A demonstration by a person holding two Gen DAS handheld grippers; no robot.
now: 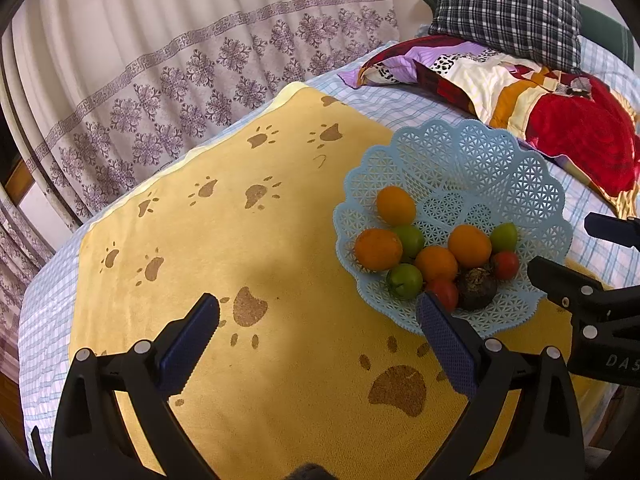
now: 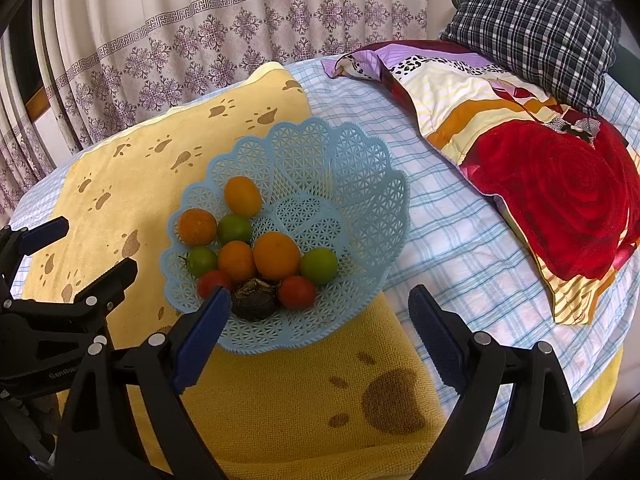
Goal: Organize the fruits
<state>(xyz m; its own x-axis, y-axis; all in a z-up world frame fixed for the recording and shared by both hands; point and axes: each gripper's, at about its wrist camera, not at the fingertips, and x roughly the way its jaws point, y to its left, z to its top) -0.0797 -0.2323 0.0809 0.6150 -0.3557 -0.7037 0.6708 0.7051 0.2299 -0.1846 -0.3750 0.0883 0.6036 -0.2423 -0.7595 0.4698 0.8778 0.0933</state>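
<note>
In the left wrist view, the left claw (image 1: 318, 338) gapes wide with nothing between its blue pads, hanging over a yellow paw-print towel (image 1: 224, 240) spread on the bed. Just beyond its right finger sits the blue lattice basket (image 1: 460, 160), holding orange, green and red fruits (image 1: 436, 258) plus one dark brown one, all clustered at its near side. The right claw's black frame pokes in at the right edge. In the right wrist view, the right claw (image 2: 320, 320) also stands wide apart and empty, its left pad overlapping the basket (image 2: 360, 200) rim. A rose-print quilt (image 2: 560, 208) and a plaid pillow (image 2: 532, 28) lie behind.
</note>
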